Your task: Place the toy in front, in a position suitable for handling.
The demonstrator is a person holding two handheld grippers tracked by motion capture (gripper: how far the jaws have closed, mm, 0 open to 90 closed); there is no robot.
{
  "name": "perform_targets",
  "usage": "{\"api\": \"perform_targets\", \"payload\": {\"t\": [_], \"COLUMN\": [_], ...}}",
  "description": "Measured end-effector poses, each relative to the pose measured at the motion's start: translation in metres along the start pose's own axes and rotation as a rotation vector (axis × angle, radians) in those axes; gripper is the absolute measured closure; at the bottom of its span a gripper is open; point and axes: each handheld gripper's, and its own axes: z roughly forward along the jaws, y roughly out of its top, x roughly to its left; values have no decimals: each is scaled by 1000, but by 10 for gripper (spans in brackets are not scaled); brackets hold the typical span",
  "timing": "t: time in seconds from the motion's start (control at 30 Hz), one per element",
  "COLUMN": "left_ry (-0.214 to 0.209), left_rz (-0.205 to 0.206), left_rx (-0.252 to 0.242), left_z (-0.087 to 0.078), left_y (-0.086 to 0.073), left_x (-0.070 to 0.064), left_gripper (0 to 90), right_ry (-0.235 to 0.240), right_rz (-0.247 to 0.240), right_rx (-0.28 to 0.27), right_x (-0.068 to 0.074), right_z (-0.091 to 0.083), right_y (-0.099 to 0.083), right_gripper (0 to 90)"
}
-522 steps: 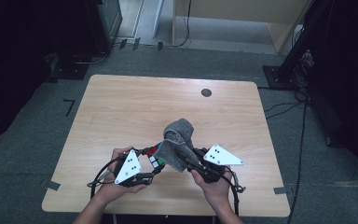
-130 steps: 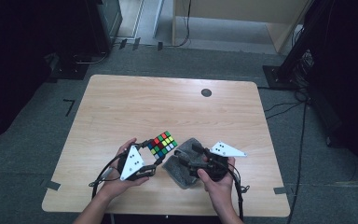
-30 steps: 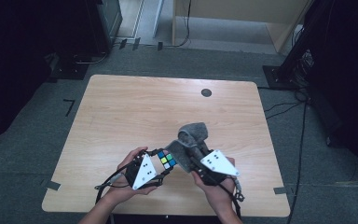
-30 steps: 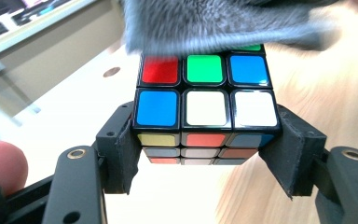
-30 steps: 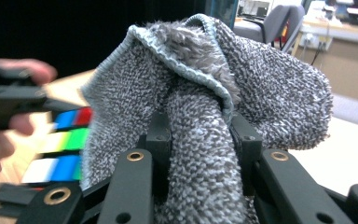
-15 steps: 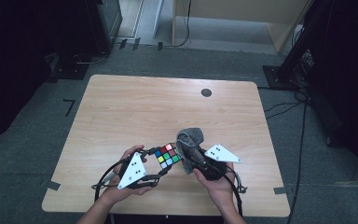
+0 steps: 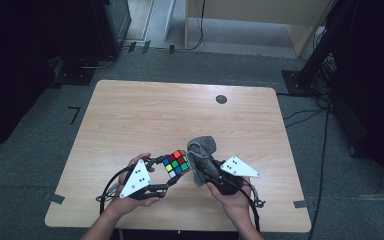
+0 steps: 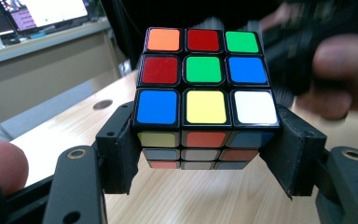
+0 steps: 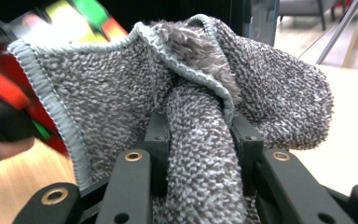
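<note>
Clamping the puzzle cube (image 8: pixel 205 100) between its two black jaws, my left gripper (image 7: pixel 166 176) holds it lifted just off the table (image 7: pixel 130 115) near the front edge, while my right gripper (image 9: pixel 200 140) pinches a bunched fold of the grey cloth (image 7: pixel 201 156). Since half a second ago the cloth has drawn in from slightly apart to press against the cube's right side, and the blur in both gripper views fits a rubbing stroke. I judge the wiping of that face is now under way, with the other faces left to turn toward the cloth.
</note>
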Motion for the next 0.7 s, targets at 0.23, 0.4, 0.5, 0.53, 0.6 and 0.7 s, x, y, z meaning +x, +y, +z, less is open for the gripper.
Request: {"api": "perform_targets", "payload": {"t": [0.23, 0.4, 0.5, 0.53, 0.6, 0.7], "left_ry": [-33, -21, -12, -11, -6, -6], "left_rz": [-80, -101, -107, -108, -117, -130], "left_rx": [-49, -65, -68, -67, -68, -67], "left_z": [-3, -5, -6, -7, -7, -8], "left_y": [1, 1, 1, 1, 0, -1], "left_x": [4, 7, 9, 10, 11, 13], "left_gripper": [346, 345, 346, 345, 346, 346], "right_ry": [124, 206, 237, 240, 236, 199], "right_rz": [58, 88, 59, 53, 39, 21], "right_rx": [-19, 6, 38, 47, 53, 30], "right_x": [12, 19, 28, 30, 30, 23], "right_z": [8, 17, 21, 22, 22, 18], "right_y": [-6, -14, -17, -18, -17, -12], "right_gripper": [678, 678, 677, 677, 676, 676]}}
